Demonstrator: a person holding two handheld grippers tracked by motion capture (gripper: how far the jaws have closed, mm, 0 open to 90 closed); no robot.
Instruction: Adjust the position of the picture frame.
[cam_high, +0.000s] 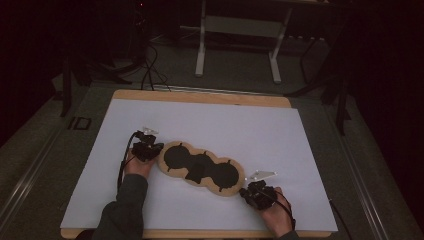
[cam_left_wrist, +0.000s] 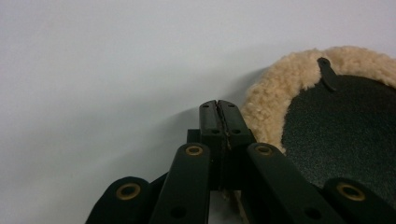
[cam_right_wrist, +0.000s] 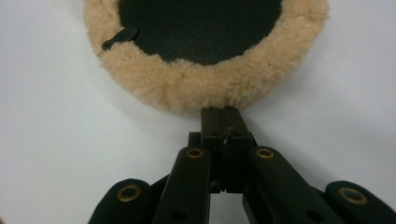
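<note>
Both claws are pressed together on nothing: the left claw (cam_left_wrist: 219, 108) beside one end of the fleece-edged pad (cam_high: 201, 167) (black-centred), the right claw (cam_right_wrist: 220, 116) touching the other.

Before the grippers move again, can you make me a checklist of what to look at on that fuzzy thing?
1. Left gripper jaws together: ok, they are shut with nothing between them.
2. Right gripper jaws together: ok, shut and empty too.
3. Left gripper at the fuzzy pad: ok, its tips sit right beside the fluffy edge at one end.
4. Right gripper at the other end: ok, its tips are up against the fluff.
5. Pad lying flat on the white sheet: ok, black side up.
6. Grippers actually touching the fluff: cannot tell.
</note>
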